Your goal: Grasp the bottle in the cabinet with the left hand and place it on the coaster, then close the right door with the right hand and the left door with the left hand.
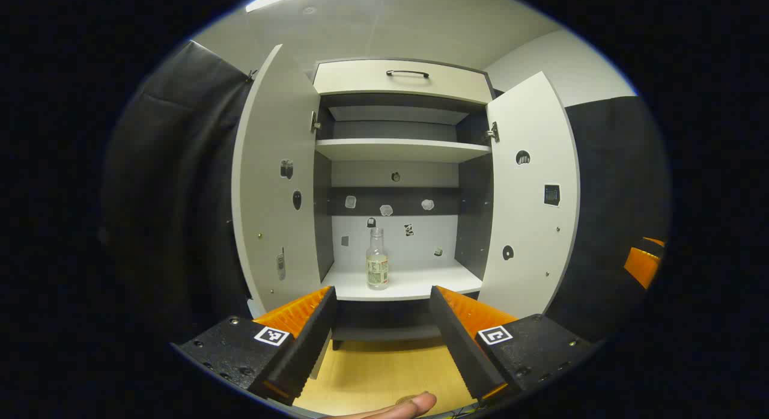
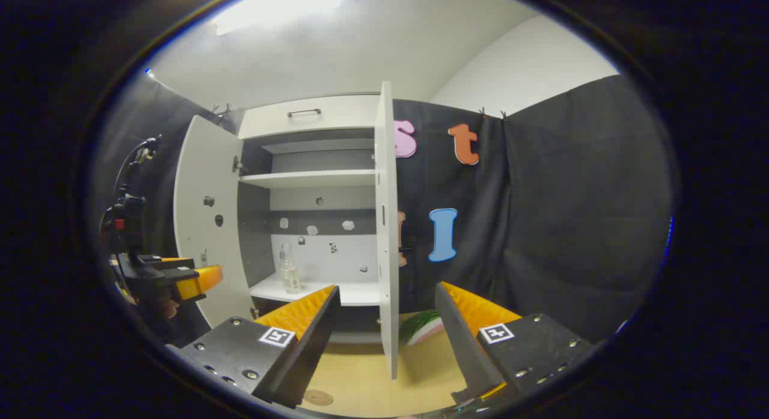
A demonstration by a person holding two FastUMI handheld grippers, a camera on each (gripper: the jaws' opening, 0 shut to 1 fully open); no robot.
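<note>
Cabinet (image 1: 399,149) doors open, bottle (image 1: 377,258) unobstructed inside

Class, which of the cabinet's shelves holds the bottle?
The lower shelf: the bottle stands upright on it, while the upper shelf is bare.

Left two-finger gripper (image 1: 381,341) held level, jaws spread wide, nothing between them, aimed straight at the open white cabinet (image 1: 399,148) and well short of it. Fingertip of the holding hand (image 1: 408,405) showing below. Right two-finger gripper (image 2: 387,341) likewise spread wide, empty, facing that cabinet's right door edge.
</note>
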